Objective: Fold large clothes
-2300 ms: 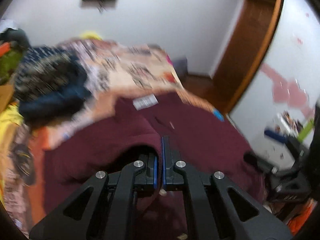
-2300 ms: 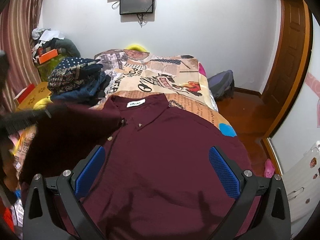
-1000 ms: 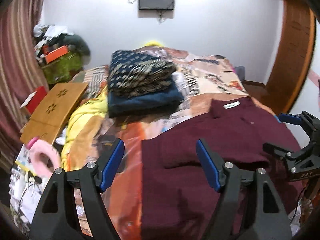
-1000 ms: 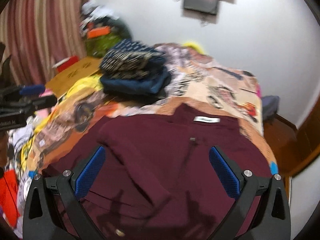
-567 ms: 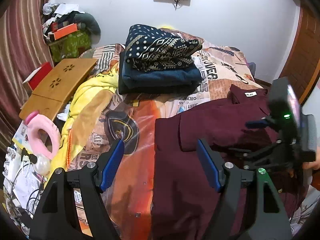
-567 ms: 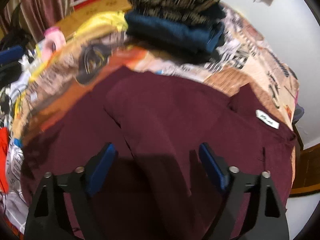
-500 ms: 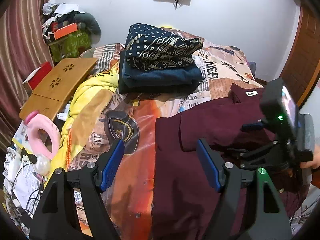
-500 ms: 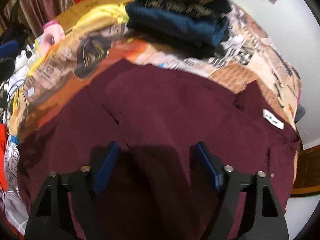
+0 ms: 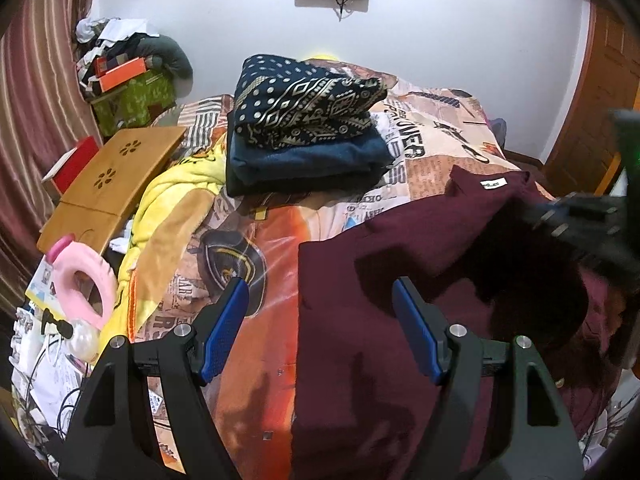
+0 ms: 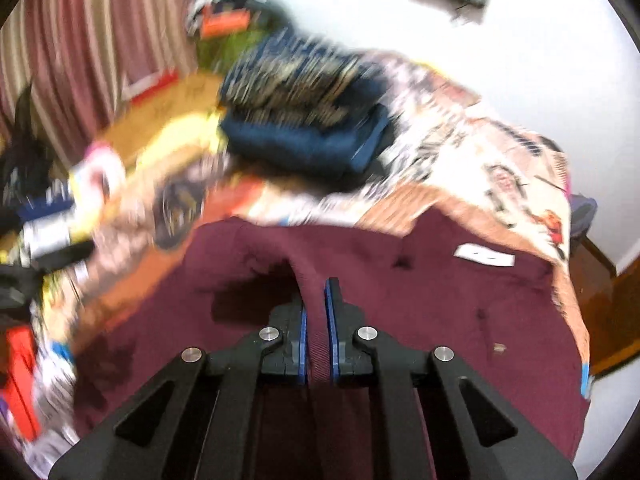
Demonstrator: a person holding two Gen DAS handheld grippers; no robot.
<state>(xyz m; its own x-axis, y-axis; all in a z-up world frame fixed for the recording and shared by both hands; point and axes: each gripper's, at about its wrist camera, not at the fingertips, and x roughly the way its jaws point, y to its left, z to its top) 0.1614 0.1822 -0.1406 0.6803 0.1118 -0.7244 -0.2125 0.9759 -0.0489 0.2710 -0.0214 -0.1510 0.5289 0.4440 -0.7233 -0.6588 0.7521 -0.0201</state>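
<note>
A maroon shirt (image 9: 400,264) lies spread on the bed, collar and white label (image 9: 494,184) toward the far wall, its left sleeve folded in across the body. My left gripper (image 9: 320,320) is open and empty above the shirt's left edge. My right gripper (image 10: 315,304) is shut on a fold of the maroon shirt (image 10: 440,312) and lifts it; it shows blurred at the right in the left wrist view (image 9: 580,224).
A stack of folded dark blue clothes (image 9: 304,136) sits on the printed bedspread (image 9: 432,148) beyond the shirt. A yellow blanket (image 9: 168,200), a wooden lap table (image 9: 108,180) and a pink ring (image 9: 84,280) lie at the left. A wooden door (image 9: 600,92) stands right.
My right gripper has closed on a fold of the shirt and is moving with it, the view blurred. My left gripper stays open and almost still.
</note>
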